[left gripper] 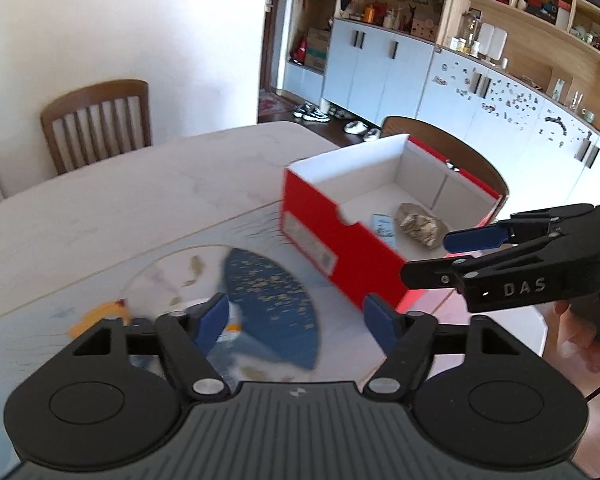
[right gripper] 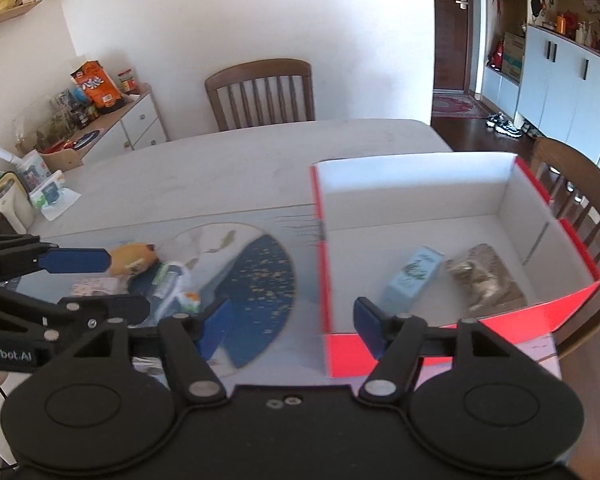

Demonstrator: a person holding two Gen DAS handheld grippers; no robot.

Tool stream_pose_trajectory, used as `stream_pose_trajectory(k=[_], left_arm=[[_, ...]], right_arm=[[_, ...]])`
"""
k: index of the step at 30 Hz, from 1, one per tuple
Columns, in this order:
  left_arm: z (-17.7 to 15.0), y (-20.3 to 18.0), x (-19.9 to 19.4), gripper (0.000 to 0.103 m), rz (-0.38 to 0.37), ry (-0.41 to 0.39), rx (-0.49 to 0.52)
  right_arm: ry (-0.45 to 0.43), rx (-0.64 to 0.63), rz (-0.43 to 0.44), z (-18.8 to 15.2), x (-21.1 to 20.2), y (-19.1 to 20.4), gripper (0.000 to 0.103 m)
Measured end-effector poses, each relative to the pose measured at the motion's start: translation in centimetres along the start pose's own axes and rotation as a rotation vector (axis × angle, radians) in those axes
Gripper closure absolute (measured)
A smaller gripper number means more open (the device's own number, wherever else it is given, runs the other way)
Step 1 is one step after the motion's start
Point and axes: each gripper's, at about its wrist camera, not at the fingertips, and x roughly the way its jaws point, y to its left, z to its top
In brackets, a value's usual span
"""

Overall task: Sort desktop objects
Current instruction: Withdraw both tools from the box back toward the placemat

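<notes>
A red shoe box point(right gripper: 348, 356) with a white inside stands open on the right of the table. In it lie a light-blue carton point(right gripper: 414, 276) and a brown crinkled packet point(right gripper: 484, 280); both also show in the left wrist view, carton point(left gripper: 382, 226) and packet point(left gripper: 418, 224). Left of the box, on a printed mat point(right gripper: 260, 276), lie a yellow plush toy point(right gripper: 134, 258), a plastic-wrapped item point(right gripper: 176, 280) and a pink card point(right gripper: 94, 286). My right gripper point(right gripper: 292, 320) hangs open over the box's near left corner, nothing between its fingers. My left gripper point(left gripper: 296, 320) is open over the mat, holding nothing.
A wooden chair point(right gripper: 260, 92) stands at the table's far side and another point(right gripper: 580, 208) behind the box. Tissues and small clutter point(right gripper: 40, 192) crowd the table's left edge. A sideboard point(right gripper: 132, 120) with snacks lines the left wall. The far half of the table point(right gripper: 240, 160) is bare.
</notes>
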Motion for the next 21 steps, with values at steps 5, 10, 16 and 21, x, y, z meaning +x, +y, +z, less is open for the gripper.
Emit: stream_pose_trajectory(k=[5,10,16,21], left_arm=[[-1.7,3.1,-1.4,0.02,0.032,-0.007,-0.039],[-3.3,5.9,-2.0,0.016,0.057,-0.003,-0.071],[-4.8,8.1,-2.2,0.0,0.082,-0.013,-0.077],[-5.7,10.3,-2.0,0.0,0.048,-0.02,-0.123]], right_arm=[[0.009,-0.001,0.019,-0.2,0.9,2.7,0.031],[0.023,-0.005,0.038,-0.5,2.0,5.1,0.031],[0.043,0.002,0.047,-0.7,3.7,7.1,0.031],[0.054,-0.002,0.05,-0.8,5.2,8.6,0.03]])
